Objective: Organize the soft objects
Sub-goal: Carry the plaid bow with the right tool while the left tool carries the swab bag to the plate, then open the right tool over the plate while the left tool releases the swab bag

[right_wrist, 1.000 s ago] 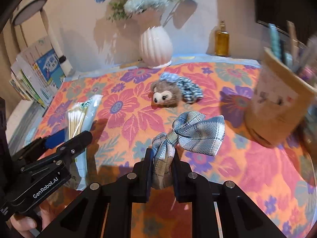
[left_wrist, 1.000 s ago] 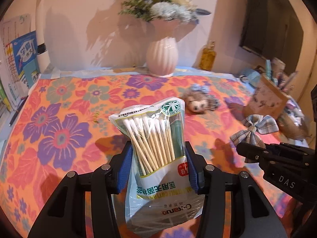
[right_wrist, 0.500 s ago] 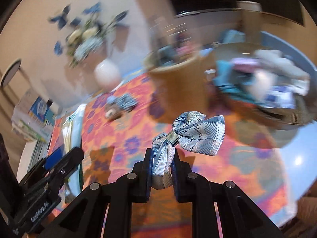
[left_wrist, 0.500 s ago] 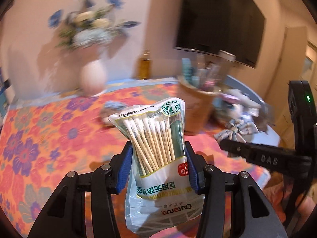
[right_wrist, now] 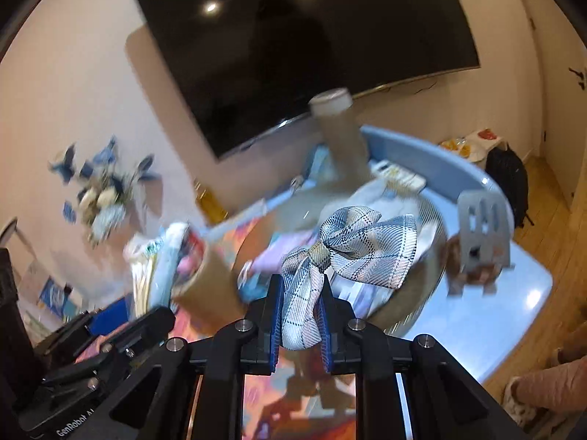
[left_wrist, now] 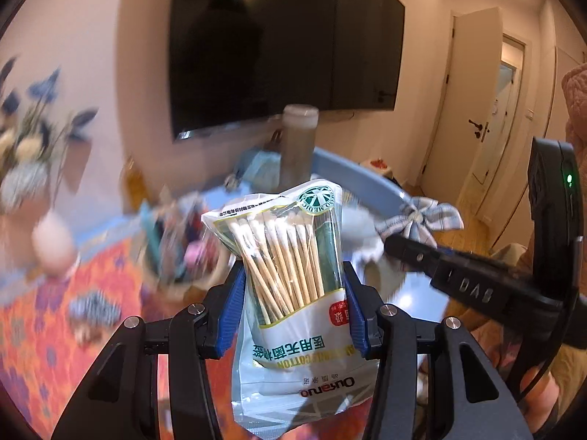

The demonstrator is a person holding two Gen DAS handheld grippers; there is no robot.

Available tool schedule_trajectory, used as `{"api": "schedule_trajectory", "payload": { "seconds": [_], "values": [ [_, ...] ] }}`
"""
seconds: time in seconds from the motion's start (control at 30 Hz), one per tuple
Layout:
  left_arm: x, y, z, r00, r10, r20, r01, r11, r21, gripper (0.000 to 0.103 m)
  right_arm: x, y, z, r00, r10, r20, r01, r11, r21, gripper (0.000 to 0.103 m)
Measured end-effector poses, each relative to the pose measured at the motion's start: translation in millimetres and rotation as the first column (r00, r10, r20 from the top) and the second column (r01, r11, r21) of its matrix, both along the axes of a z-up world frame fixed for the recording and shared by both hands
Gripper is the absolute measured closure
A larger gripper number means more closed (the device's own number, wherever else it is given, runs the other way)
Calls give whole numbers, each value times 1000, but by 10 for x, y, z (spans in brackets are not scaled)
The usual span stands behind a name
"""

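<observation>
Items in transit, neither stowed: cotton swab pack (left_wrist: 290, 275) clamped upright in left gripper (left_wrist: 291, 315); plaid bow (right_wrist: 345, 253) pinched by one loop in right gripper (right_wrist: 299, 319), above round basket (right_wrist: 433, 220). Both placements remain.

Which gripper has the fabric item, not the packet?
The right gripper: jaws shut on the plaid bow. The left gripper holds the cotton swab bag.

Tall brown bottle (right_wrist: 339, 135) stands upright at the desk's (right_wrist: 513, 293) far edge. Crowded basket (right_wrist: 433, 256) and cardboard holder (right_wrist: 209, 286) block the middle. Bare blue desk open toward right edge.
</observation>
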State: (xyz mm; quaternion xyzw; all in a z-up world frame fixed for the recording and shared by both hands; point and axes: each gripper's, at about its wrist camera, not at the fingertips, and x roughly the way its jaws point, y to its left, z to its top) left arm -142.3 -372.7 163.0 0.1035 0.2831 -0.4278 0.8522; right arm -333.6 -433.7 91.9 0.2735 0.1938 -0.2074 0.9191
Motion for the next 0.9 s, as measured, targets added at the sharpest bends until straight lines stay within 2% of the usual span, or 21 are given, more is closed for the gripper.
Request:
{"api": "schedule_trajectory", "payload": {
  "seconds": [0.13,0.2,0.3,0.37,0.4,0.47,0.53,0.73,0.9],
  "values": [
    [228,-326,23,1000,3,12,-3,1000,11,57,113,-313,56,998,-59,7,59,998,8,86],
    [366,-459,-45,999,36,10,-36,999,40,57,191,-499,25,997,-77,-7,78,996,41,86],
    [534,-607,-184,999,40,-32,-38,997,62,55,369,-688,-66,999,-38,-39,41,996,83,86],
    [569,-696,-254,999,43,-31,-40,996,75,44,487,-778,-142,996,-15,-85,24,994,107,76],
    [568,-710,-269,999,48,-25,-46,996,79,31,530,-815,-184,994,-12,-108,25,993,119,71],
    [564,-695,-281,996,93,11,-93,992,84,18,544,-840,-233,990,-40,-135,55,992,111,50],
    [574,-672,-266,998,63,-4,-63,995,73,17,476,-865,-252,990,-69,-126,82,991,102,47],
    [516,-497,-139,999,25,-47,-23,999,38,17,319,-832,-257,995,-49,-89,60,990,126,47],
    [362,-190,64,1000,25,0,-25,1000,7,17,224,-640,-173,999,-9,-50,15,993,113,47]
  ]
}}
